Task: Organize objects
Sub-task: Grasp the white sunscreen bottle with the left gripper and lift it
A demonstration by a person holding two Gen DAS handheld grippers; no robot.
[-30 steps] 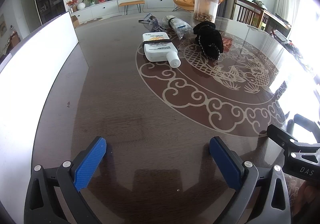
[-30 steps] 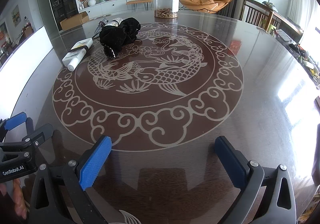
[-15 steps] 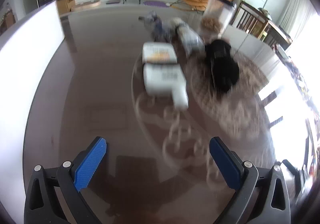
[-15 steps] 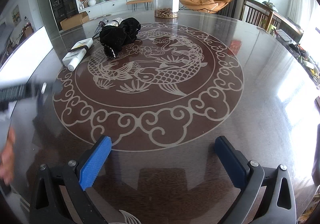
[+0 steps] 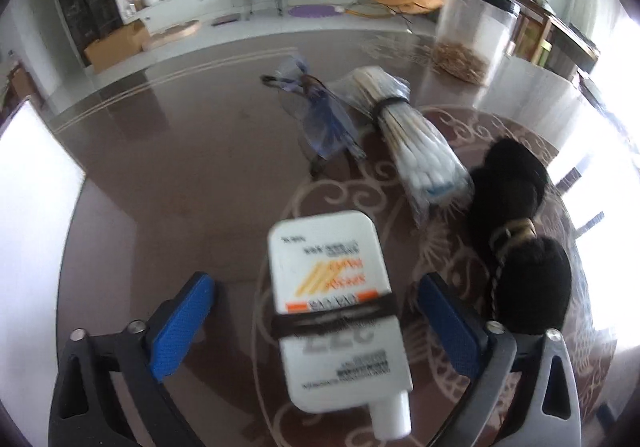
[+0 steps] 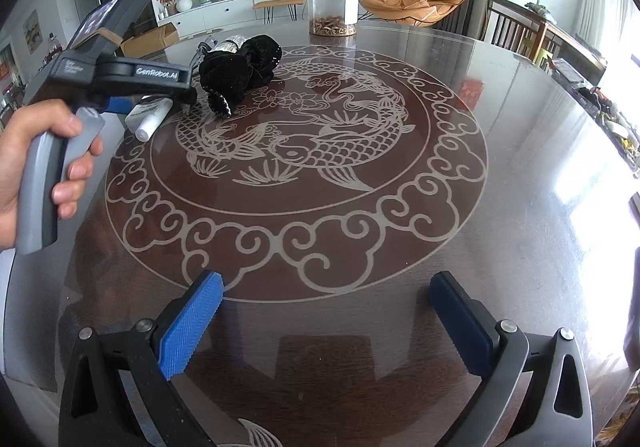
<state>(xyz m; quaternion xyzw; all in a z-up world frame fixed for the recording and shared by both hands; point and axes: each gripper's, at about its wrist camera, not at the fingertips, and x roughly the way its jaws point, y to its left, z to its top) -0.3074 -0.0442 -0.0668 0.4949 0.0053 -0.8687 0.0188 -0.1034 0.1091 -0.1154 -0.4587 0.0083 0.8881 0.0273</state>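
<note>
A white flat bottle (image 5: 340,311) with a dark band lies on the round table, cap toward me. My left gripper (image 5: 320,323) is open, its blue pads either side of the bottle, not touching it. Beyond lie a bagged bundle of cotton swabs (image 5: 412,139), a clear blue plastic bag (image 5: 320,115) and a black fuzzy hair tie (image 5: 516,231). My right gripper (image 6: 324,327) is open and empty over the near table edge. In the right wrist view the left gripper's body (image 6: 108,75) hides most of the bottle (image 6: 150,119), beside the black hair tie (image 6: 240,71).
A clear canister (image 6: 332,3) with brown contents stands at the table's far side, also in the left wrist view (image 5: 472,35). The glass tabletop (image 6: 520,127) has a fish pattern in its middle. A white panel (image 5: 28,215) borders the table's left. Chairs stand on the right.
My left gripper has moved forward across the table to the white bottle, which now lies between its open pads. The right gripper has not moved.
</note>
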